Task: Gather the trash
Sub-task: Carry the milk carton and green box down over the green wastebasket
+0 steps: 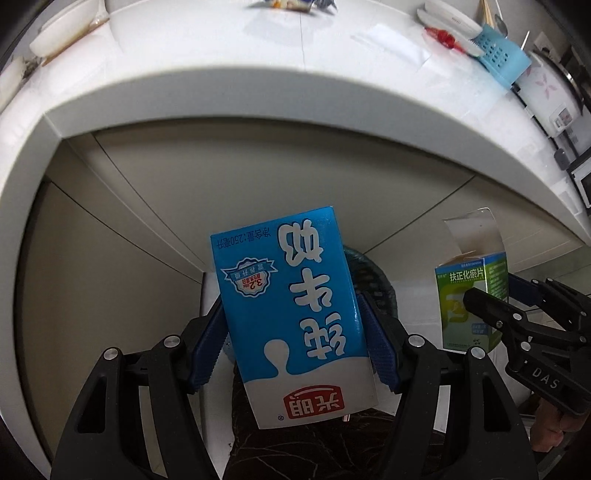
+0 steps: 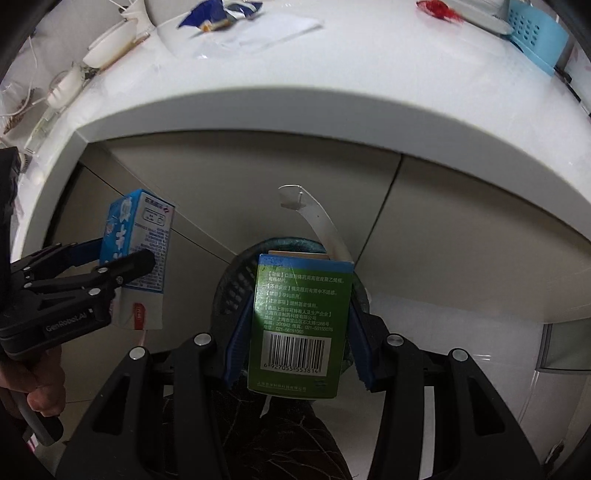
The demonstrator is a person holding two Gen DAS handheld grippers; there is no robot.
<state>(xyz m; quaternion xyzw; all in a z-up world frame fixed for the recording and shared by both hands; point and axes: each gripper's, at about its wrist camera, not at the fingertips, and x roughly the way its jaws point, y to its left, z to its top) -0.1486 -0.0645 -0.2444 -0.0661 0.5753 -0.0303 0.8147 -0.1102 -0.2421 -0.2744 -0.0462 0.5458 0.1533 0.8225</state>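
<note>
My left gripper (image 1: 293,325) is shut on a blue and white milk carton (image 1: 291,306), held upside down below the counter edge. My right gripper (image 2: 301,332) is shut on a green medicine box (image 2: 299,325) with its top flap open. Both are held above a dark mesh trash bin (image 2: 232,291), which shows behind the carton in the left wrist view (image 1: 373,280). The carton also shows in the right wrist view (image 2: 142,254) at left, and the box in the left wrist view (image 1: 469,295) at right.
A white counter (image 1: 258,85) curves above. On it lie a blue snack wrapper (image 2: 218,14), a red wrapper (image 2: 437,9), white bowls with chopsticks (image 2: 110,44) and a light blue basket (image 1: 504,59). Beige cabinet doors (image 1: 258,177) stand behind the bin.
</note>
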